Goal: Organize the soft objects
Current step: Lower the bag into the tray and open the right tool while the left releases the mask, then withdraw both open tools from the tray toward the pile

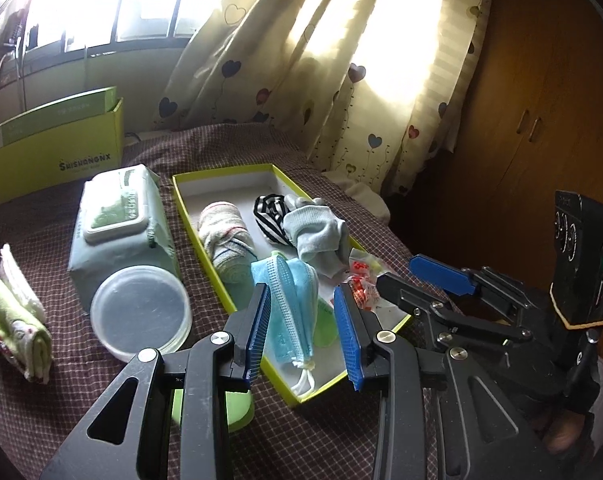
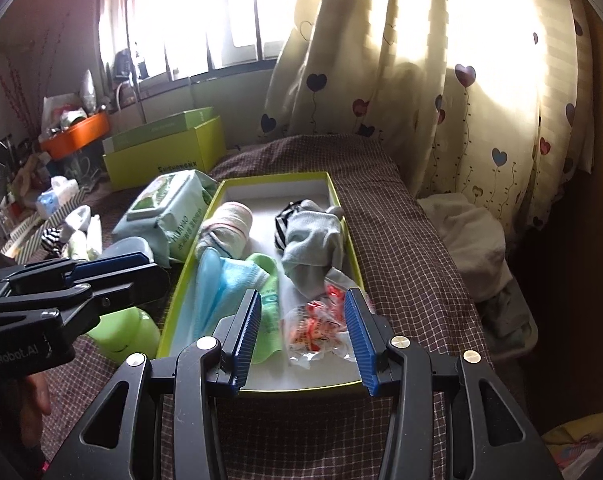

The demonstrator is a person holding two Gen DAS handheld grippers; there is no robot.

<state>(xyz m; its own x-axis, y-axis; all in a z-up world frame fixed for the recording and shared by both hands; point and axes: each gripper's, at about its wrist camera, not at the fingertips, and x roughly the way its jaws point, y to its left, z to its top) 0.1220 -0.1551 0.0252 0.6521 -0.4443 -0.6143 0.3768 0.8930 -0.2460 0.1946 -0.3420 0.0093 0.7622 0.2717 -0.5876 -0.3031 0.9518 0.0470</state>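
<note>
Soft things are gathered in the tray (image 1: 189,216) at frame centre.
The mask (image 1: 291,300) is framed, ungripped, by the wide-open jaws of the left gripper (image 1: 305,328); the right gripper (image 2: 303,334) is held with jaws spread, empty, over the packet (image 2: 315,330).

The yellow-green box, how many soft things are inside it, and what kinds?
Inside the box:
Rolled sock bundles: 3 (white striped, black-and-white striped, grey)
Blue face masks: 1
Green cloths: 1
Clear plastic packets with red print: 1
Total: 6
</note>
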